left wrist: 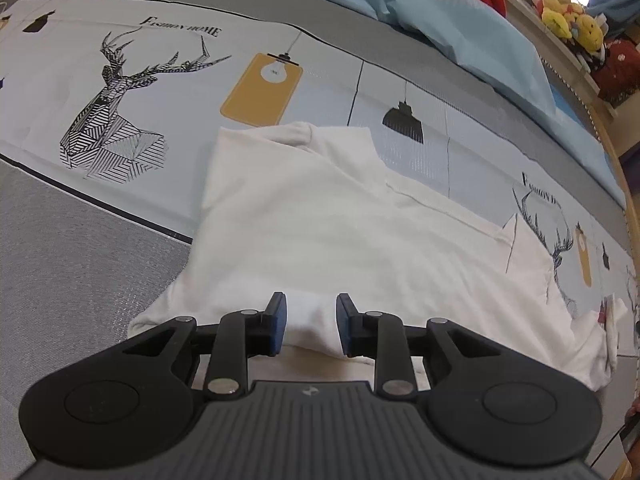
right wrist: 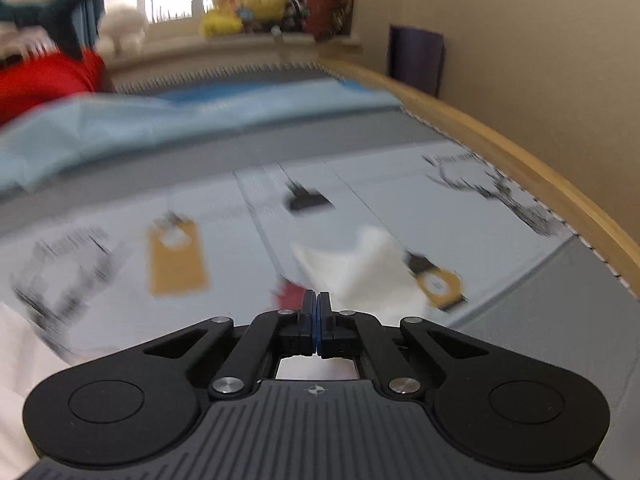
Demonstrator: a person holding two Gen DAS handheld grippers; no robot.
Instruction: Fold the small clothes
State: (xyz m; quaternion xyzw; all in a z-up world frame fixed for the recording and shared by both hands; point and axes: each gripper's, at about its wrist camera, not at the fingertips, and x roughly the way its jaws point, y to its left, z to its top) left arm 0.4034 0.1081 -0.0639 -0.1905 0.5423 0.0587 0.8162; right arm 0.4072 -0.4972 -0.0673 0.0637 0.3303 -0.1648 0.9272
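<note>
A small white garment [left wrist: 320, 232] lies spread on the printed bed sheet [left wrist: 120, 80] in the left wrist view, one part folded over near its far end. My left gripper [left wrist: 310, 322] is open, low over the garment's near edge, with a fold of white cloth between the pads. In the blurred right wrist view my right gripper [right wrist: 317, 304] is shut, its pads pressed together. A white cloth corner [right wrist: 368, 276] with a red patch [right wrist: 290, 294] rises just past its tips. I cannot tell whether the pads pinch it.
A light blue blanket [left wrist: 460, 32] and a red item [right wrist: 44, 80] lie at the far side of the bed. Plush toys [right wrist: 244, 10] sit on the window sill. The wooden bed rim [right wrist: 540, 176] runs along the right, with a beige wall behind.
</note>
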